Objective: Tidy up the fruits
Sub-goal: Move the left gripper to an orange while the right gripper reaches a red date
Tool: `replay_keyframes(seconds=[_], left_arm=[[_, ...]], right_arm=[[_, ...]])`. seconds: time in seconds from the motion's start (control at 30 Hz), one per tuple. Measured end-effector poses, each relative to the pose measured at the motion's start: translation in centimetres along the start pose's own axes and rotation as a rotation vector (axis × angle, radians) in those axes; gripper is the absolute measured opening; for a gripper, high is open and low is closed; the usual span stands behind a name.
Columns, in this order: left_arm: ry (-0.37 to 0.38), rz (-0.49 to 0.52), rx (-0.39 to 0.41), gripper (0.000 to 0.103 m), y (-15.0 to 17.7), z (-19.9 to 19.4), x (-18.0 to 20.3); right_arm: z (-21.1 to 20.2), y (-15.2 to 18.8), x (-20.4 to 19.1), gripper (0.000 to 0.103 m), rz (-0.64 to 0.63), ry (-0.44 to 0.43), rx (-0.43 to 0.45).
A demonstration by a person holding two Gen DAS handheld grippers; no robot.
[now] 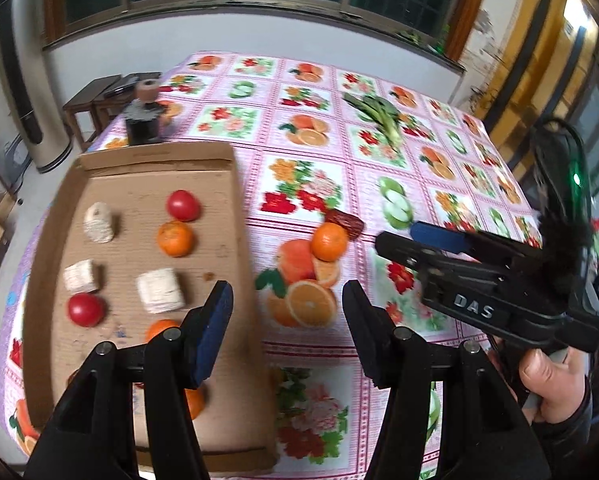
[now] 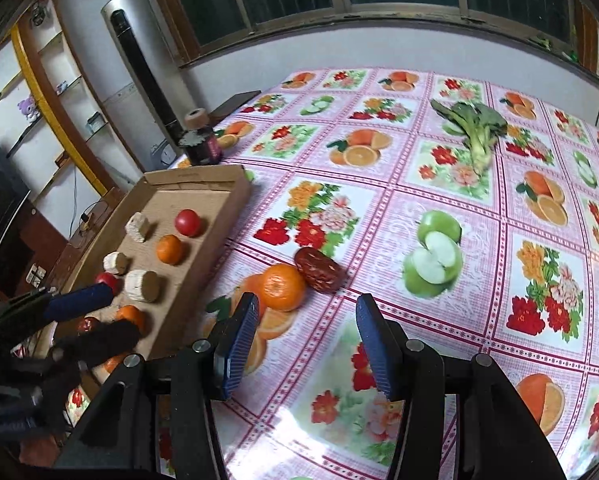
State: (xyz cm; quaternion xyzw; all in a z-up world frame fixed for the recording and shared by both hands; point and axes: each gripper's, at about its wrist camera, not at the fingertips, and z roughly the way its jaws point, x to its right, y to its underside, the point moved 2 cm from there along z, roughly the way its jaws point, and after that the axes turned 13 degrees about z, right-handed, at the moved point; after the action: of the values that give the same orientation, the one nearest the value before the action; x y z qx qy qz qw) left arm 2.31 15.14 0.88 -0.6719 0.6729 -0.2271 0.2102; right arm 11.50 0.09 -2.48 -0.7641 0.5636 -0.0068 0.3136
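Note:
A loose orange (image 1: 329, 241) (image 2: 282, 286) lies on the fruit-print tablecloth, touching a dark red date (image 1: 345, 222) (image 2: 319, 269). A shallow cardboard tray (image 1: 219, 152) (image 2: 235, 188) on the left holds two red tomatoes (image 1: 183, 205) (image 1: 85, 310), oranges (image 1: 175, 238) and several pale corn pieces (image 1: 98, 222). My left gripper (image 1: 287, 312) is open and empty, over the tray's right edge. My right gripper (image 2: 305, 338) is open and empty, just short of the loose orange; it shows in the left wrist view (image 1: 403, 240) to the right of that orange.
A leafy green vegetable (image 1: 375, 118) (image 2: 475, 132) lies far back on the table. A dark jar with a tape roll on top (image 1: 143, 116) (image 2: 200, 140) stands behind the tray. A tall air conditioner (image 2: 139, 60) and a stool (image 1: 95, 100) stand beyond the table's left edge.

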Motion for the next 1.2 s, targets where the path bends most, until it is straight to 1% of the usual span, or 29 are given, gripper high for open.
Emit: replay_keyframes(seconds=[0.13,0.27,0.43,0.6,0.7,0.73,0.77,0.8,0.87,0.97,1.13,1.2], left_arm=[[0.020,0.038,-0.035,0.056,-0.8,2.3,1.9],[0.013,0.057,-0.075,0.056,-1.5,4.9,3.2],[-0.003,0.058,-0.105,0.055,-2.5,7.4,3.9],[-0.018,0.068,-0.141,0.055,-3.3,9.9,4.0],[-0.013,0.073,-0.148,0.055,-3.6,11.2,4.0],[-0.011,0.077,-0.151,0.048,-3.6,11.5,4.0],[-0.024,0.083,-0.149,0.036,-3.5,11.7,4.0],[-0.039,0.087,-0.138,0.032,-3.5,11.6,3.9],[0.003,0.076,-0.119,0.032,-3.3,10.9,3.8],[0.011,0.069,-0.089,0.032,-2.2,9.2,3.7],[0.050,0.053,-0.079,0.032,-0.3,7.2,3.5],[0.052,0.052,-0.075,0.032,0.0,6.6,3.5]], right_arm=[[-0.2,-0.2,1.3,0.052,0.017,0.016,0.006],[-0.5,-0.5,2.9,0.052,0.043,0.033,0.014],[-0.4,-0.7,4.6,0.052,0.062,0.045,0.013],[-0.2,-1.0,5.4,0.052,0.077,0.040,0.013],[-0.1,-1.2,5.5,0.052,0.075,0.035,0.013],[0.0,-1.2,5.5,0.052,0.075,0.034,0.013],[0.1,-1.3,5.5,0.052,0.075,0.033,0.013],[0.2,-1.4,5.5,0.052,0.075,0.033,0.013],[0.6,-1.6,5.3,0.052,0.077,0.022,0.010],[1.6,-1.7,4.6,0.052,0.061,0.002,-0.011],[3.9,-1.9,2.2,0.052,0.000,-0.018,-0.048],[5.0,-2.0,1.3,0.052,-0.023,-0.020,-0.064]])
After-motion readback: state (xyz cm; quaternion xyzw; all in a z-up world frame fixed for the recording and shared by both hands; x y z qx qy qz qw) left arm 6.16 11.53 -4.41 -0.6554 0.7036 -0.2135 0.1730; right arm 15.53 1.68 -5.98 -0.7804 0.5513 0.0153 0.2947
